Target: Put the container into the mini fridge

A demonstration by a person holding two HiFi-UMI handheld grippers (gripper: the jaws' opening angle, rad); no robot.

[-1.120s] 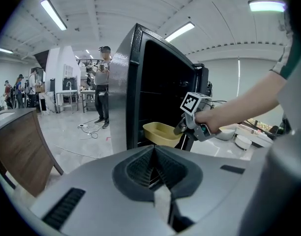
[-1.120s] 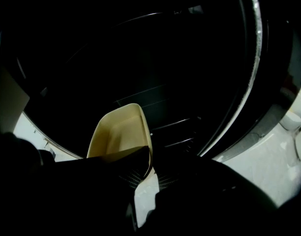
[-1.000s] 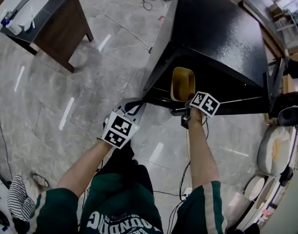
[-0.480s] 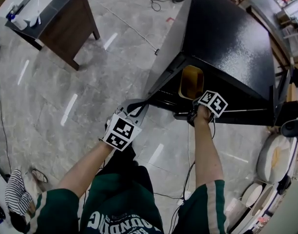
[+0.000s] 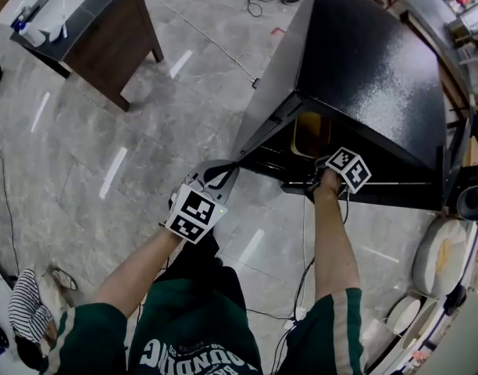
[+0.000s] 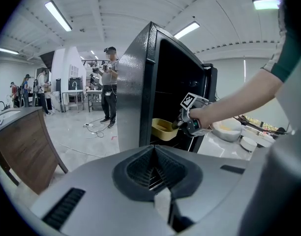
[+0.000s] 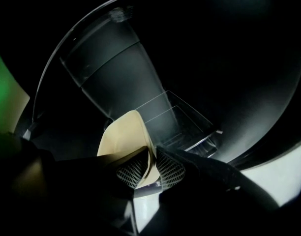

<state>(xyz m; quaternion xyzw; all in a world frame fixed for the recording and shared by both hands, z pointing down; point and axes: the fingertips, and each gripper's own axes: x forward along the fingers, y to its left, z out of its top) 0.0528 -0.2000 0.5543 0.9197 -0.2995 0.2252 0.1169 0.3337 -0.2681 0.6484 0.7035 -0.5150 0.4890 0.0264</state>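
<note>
Yellow plastic is what matters here: the container point(image 5: 311, 131) hangs at the mouth of the mini fridge point(image 5: 364, 61), partly inside the dark opening and partly out over the floor point(image 5: 145, 131). The right tongs point(image 7: 149, 168) are closed on its near wall, pinching only a thin strip of rim between the pads. The left tongs point(image 6: 153, 168) are closed on nothing and held to the left of the fridge, apart from it.

The main risk, as I judge it, is that narrow edge grip. The tub's body reaches far beyond the pads, so it could swing or sag about the pinch and slip out. Inside, a clear shelf point(image 7: 185, 117) lies just beyond the container; a low or tilted approach could catch the far rim on the shelf's front edge and lever the wall out of the pads. Clipping the fridge's frame on the left could do the same. Letting go before the base rests on something would drop it to the floor. Whether it holds anything I cannot tell.
</note>
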